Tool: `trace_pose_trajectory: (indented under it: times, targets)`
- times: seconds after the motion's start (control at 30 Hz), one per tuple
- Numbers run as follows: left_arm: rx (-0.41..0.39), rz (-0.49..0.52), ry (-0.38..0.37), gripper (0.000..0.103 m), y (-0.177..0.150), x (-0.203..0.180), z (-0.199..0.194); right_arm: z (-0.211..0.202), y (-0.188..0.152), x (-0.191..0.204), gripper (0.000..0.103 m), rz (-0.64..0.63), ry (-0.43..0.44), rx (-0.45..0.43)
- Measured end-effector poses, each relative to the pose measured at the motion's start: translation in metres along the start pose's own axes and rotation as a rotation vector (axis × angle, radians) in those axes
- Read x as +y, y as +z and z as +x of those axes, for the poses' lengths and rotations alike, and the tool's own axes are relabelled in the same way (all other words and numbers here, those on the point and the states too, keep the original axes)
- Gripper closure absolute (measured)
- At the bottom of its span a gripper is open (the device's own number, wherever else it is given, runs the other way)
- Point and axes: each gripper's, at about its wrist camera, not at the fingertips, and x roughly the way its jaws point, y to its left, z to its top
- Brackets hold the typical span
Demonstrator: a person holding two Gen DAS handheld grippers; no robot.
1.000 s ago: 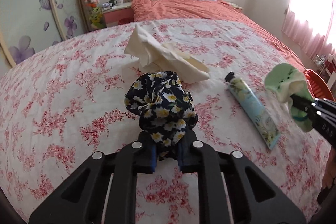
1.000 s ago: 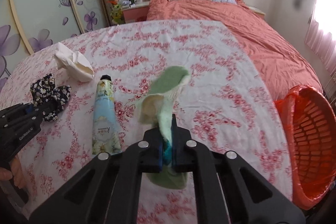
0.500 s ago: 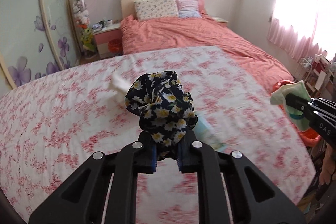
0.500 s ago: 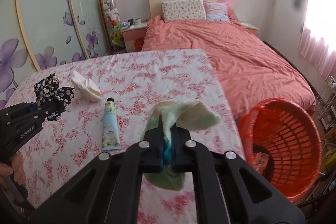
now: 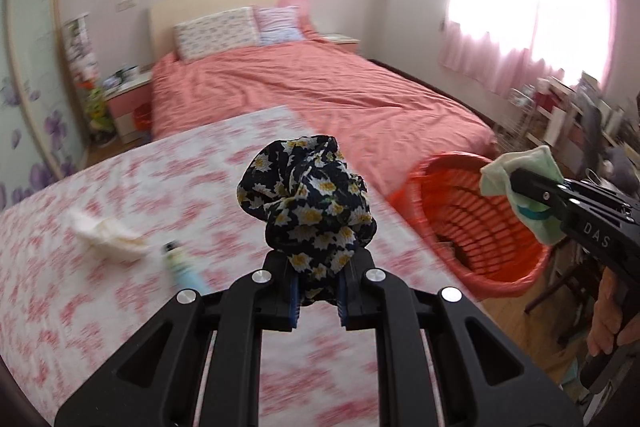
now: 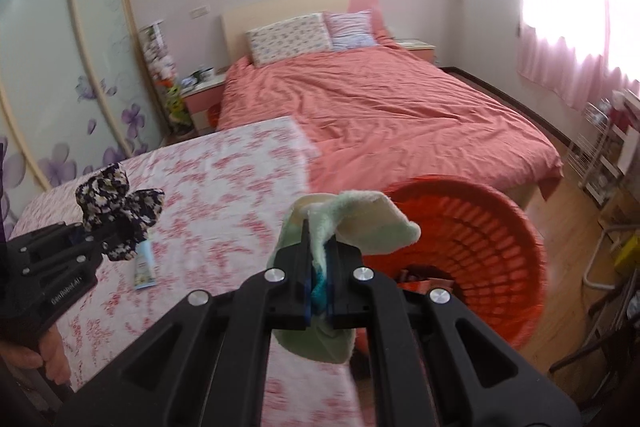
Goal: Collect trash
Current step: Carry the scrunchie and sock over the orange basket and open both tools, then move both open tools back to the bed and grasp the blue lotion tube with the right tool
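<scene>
Pink bedroom, floral-sheeted surface [image 5: 120,187] in front of a salmon bed [image 5: 312,95]. On the sheet at left: crumpled tissue [image 5: 106,234], then a tube [image 5: 182,263] just beside it. Left gripper [image 5: 316,293] above the sheet, pinching a dark daisy-print scrunchie [image 5: 308,205]. Right gripper [image 6: 319,287] pressed tight on a pale green sock [image 6: 352,221], just in front of an orange basket [image 6: 480,227] on the floor at right

Tube [image 5: 182,263] right of tissue [image 5: 106,237]
</scene>
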Motion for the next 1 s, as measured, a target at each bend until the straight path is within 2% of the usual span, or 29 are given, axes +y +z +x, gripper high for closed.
trace_pose_trajectory:
  times: [0.37,0.53,0.57,0.63,0.77,0.87,1.0]
  targets:
    - [0.053,0.143,-0.195,0.089,0.017,-0.099,0.069,0.019,-0.004,-0.106,0.097,0.156,-0.039,0.038]
    - [0.098,0.148,-0.238,0.083,0.018,-0.123,0.099,0.043,-0.007,-0.136,0.083,0.203,-0.034,0.082]
    - [0.114,0.149,-0.238,0.074,0.017,-0.126,0.108,0.048,-0.008,-0.142,0.081,0.207,-0.045,0.087]
    - [0.136,0.143,-0.238,0.065,0.015,-0.127,0.117,0.057,-0.009,-0.149,0.074,0.218,-0.046,0.099]
    - [0.166,0.140,-0.224,0.051,0.010,-0.127,0.128,0.074,-0.015,-0.158,0.068,0.226,-0.050,0.123]
    - [0.171,0.124,-0.191,0.048,0.010,-0.116,0.125,0.078,-0.019,-0.159,0.064,0.230,-0.050,0.124]
    - [0.143,0.083,-0.105,0.035,0.009,-0.089,0.108,0.072,-0.017,-0.139,0.049,0.179,-0.065,0.094]
